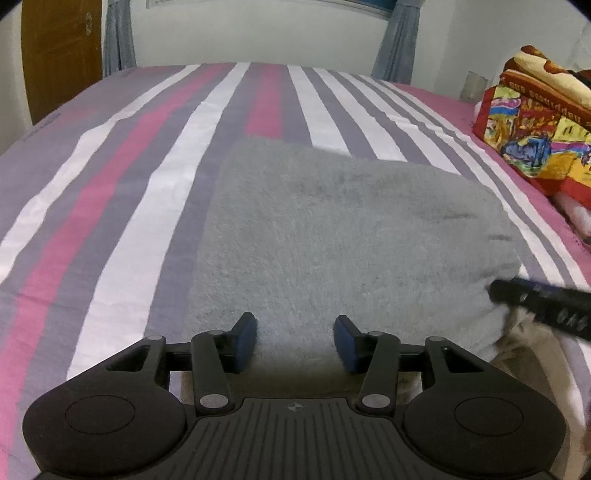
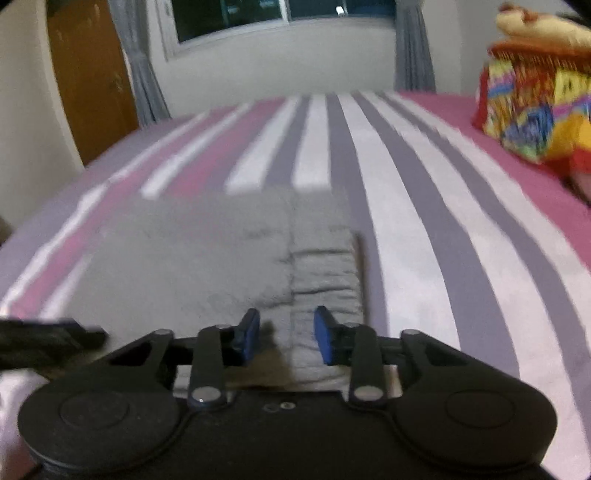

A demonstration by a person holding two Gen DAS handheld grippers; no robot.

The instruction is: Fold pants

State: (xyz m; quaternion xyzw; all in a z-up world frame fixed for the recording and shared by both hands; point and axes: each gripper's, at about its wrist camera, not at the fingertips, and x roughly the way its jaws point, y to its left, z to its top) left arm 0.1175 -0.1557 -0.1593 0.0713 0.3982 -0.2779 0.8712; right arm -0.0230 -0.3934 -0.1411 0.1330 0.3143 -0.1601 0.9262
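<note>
Grey fleece pants lie folded into a rough rectangle on the striped bed. My left gripper is open and empty, just above the pants' near edge. My right gripper is open and empty over the pants, near their ribbed waistband. The right gripper also shows in the left wrist view at the pants' right edge. The left gripper shows at the left edge of the right wrist view.
A stack of colourful folded blankets sits at the bed's right side, also in the right wrist view. A wooden door and curtains stand beyond the bed's far edge. A window is in the far wall.
</note>
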